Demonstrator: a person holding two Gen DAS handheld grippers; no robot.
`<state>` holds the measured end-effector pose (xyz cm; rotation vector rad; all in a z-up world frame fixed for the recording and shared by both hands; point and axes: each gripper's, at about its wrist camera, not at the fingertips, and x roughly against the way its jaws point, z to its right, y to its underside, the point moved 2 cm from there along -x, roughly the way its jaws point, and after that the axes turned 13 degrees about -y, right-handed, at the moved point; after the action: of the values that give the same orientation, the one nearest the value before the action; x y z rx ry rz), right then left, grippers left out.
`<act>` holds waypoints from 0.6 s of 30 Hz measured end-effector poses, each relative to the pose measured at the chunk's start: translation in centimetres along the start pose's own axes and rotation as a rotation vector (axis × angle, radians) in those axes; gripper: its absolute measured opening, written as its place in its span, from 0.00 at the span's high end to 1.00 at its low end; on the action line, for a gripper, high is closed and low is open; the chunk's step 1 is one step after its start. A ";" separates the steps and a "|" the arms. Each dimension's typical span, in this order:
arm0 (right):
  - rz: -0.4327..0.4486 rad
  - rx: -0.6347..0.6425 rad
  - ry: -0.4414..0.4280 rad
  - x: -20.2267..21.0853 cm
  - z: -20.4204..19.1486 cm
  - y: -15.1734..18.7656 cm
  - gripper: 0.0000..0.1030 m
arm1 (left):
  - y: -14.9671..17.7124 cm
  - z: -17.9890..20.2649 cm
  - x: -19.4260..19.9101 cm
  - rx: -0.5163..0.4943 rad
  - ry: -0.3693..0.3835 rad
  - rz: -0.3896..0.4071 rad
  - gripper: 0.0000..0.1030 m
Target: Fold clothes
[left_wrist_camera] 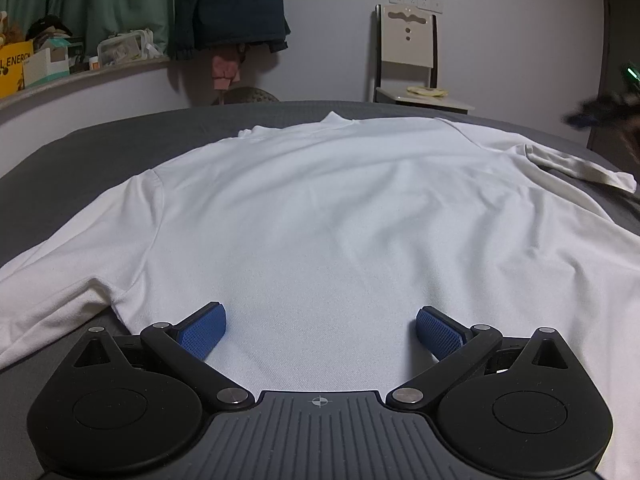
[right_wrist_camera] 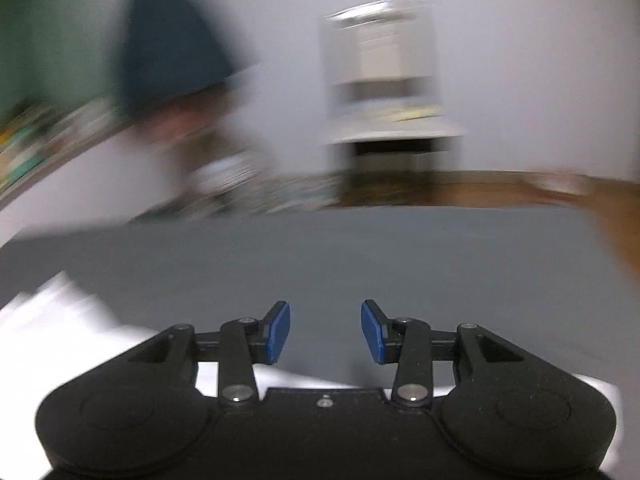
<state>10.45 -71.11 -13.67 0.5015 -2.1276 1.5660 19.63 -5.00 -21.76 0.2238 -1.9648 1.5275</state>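
White shirt [left_wrist_camera: 340,208], spread flat on bed [left_wrist_camera: 100,140]: light, limp, creases easily; take by near hem. Left claw [left_wrist_camera: 322,330] and right claw [right_wrist_camera: 325,330] both apart, empty.

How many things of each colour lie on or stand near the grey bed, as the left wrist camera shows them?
White: 1, the white long-sleeved cotton shirt spread flat on the grey bed cover.
Dark teal: 1, the dark teal jacket hanging by the wall.
Cream: 1, the cream wooden chair behind the bed.
Green: 1, the green curtain.
Total: 4.
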 end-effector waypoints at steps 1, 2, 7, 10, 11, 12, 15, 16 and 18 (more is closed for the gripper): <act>-0.040 0.054 -0.064 -2.0 -2.7 -0.6 0.62 | 0.0 0.0 0.0 0.001 0.001 0.000 0.00; -0.062 0.109 -0.096 -4.0 -5.2 -0.9 0.62 | 0.0 0.0 0.0 0.001 0.001 0.000 0.00; -0.171 0.276 -0.101 -12.8 -13.2 -2.1 0.66 | 0.0 -0.1 0.0 0.003 0.002 0.001 0.00; -0.212 0.278 -0.120 -16.1 -15.0 -2.9 0.67 | 0.0 -0.1 0.0 0.003 0.002 0.002 0.00; -0.234 0.290 -0.136 -16.5 -15.3 -2.7 0.67 | 0.0 -0.1 0.0 0.003 0.001 0.003 0.00; -0.259 0.313 -0.141 -16.2 -15.4 -2.1 0.68 | 0.0 -0.1 0.0 0.002 0.001 0.003 0.00; -0.282 0.420 -0.156 -15.0 -16.1 -0.7 0.74 | 0.0 -0.2 0.0 0.003 0.001 0.006 0.00; -0.281 0.459 -0.159 -14.9 -16.4 -0.5 0.74 | 0.0 -0.1 0.0 0.002 0.000 0.007 0.00; -0.282 0.543 -0.163 -14.8 -17.2 0.2 0.77 | 0.0 -0.1 0.0 0.003 0.000 0.007 0.00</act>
<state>25.04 -54.24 -17.62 1.0870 -1.6212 1.9748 19.63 -4.90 -21.77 0.2183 -1.9651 1.5355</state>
